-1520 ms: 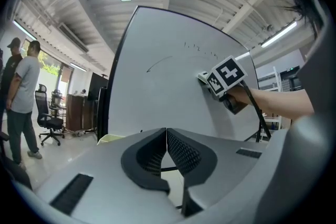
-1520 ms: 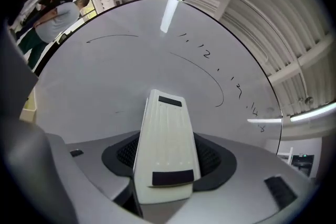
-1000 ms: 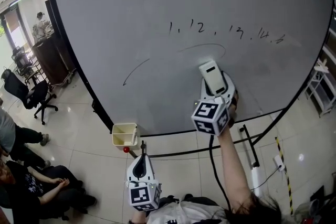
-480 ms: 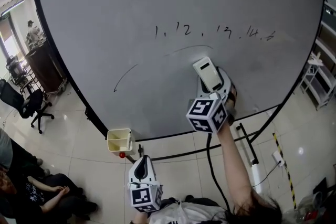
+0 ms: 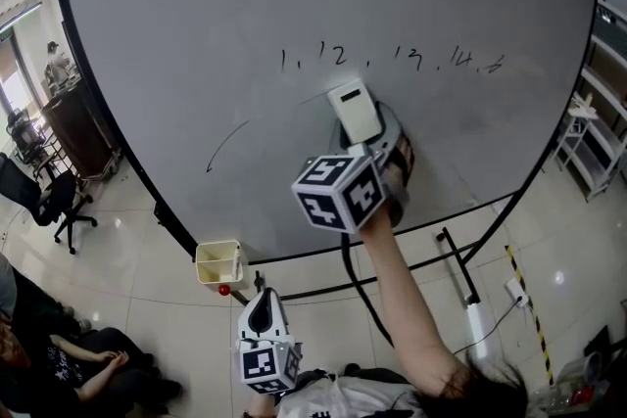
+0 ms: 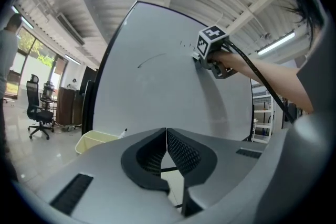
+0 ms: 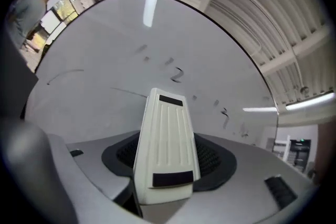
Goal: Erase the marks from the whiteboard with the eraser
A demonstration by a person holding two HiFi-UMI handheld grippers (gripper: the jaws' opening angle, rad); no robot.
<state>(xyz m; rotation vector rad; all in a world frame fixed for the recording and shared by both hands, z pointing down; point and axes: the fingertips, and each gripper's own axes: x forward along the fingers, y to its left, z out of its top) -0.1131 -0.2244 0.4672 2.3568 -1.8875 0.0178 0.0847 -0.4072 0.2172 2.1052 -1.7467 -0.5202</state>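
Pressure matters: our right gripper (image 5: 370,144) pinches the eraser (image 5: 354,113); we press it flat on the whiteboard (image 5: 196,24), sweeping through the numbers (image 5: 392,59). Our left gripper (image 5: 261,306) hangs low, jaws together.

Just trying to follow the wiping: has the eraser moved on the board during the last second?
Yes. The eraser has slid up the whiteboard, closer to the row of written numbers.
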